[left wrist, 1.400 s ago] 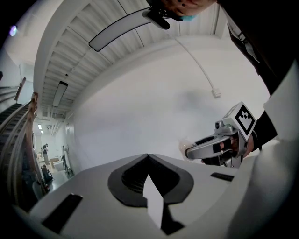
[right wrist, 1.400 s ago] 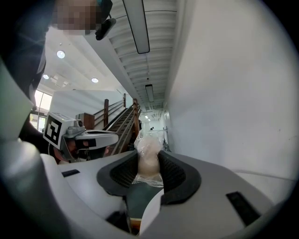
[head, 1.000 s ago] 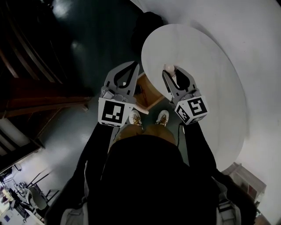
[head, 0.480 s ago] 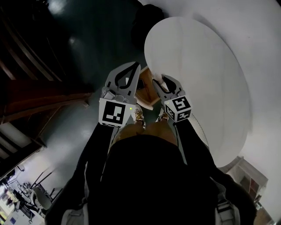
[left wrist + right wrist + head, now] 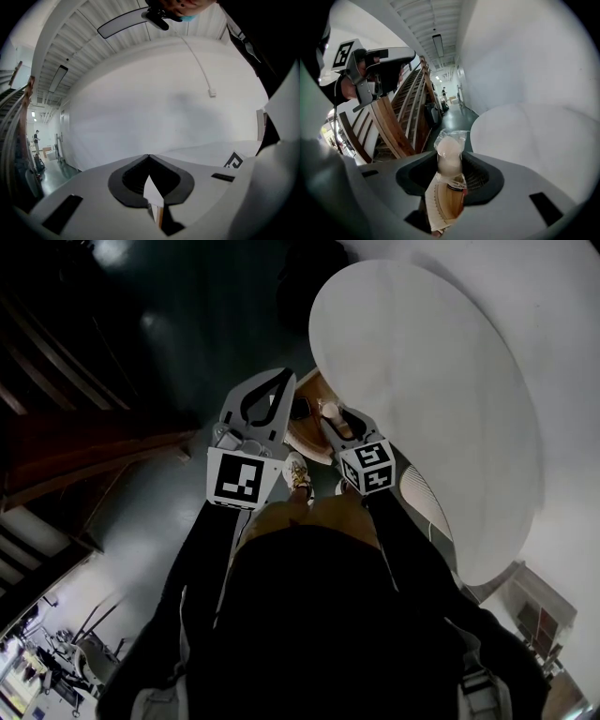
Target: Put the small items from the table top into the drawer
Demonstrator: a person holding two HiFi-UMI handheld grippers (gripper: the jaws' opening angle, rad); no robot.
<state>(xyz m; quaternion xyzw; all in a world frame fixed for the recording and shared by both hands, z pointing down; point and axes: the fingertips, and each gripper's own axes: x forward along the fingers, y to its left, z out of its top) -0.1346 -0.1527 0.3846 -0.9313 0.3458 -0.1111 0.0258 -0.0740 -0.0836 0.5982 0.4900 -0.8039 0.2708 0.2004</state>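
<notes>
packet (image 5: 450, 147) — a pale round thing in clear wrap — is off the desk (image 5: 441, 381) but not yet in the drawer (image 5: 307, 432). it stands between the fingers (image 5: 525, 192) of the right gripper (image 5: 333, 416), up at their tips. in the head view it hangs just past the desk's edge, over the open drawer. those fingers have just been opening, yet in the right gripper view each one touches the wrap. so i judge the packet held, with the release begun but not finished.

left gripper (image 5: 149, 157) is beside the drawer on its other side, its fingers (image 5: 93, 197) together at the tips with nothing between them.

done, as far as the pictures show: the drawer stands open and one item has been brought over it. the part of the desk top in view shows no other small item. a stretch of its edge is hidden behind the right gripper and arm, so i cannot say this is the last one. what already lies in the drawer i cannot tell — there is a dark shape (image 5: 302, 409) in it, too small to read.

left, by my judgement: let the packet drop into the drawer, then check the desk for anything missed.
</notes>
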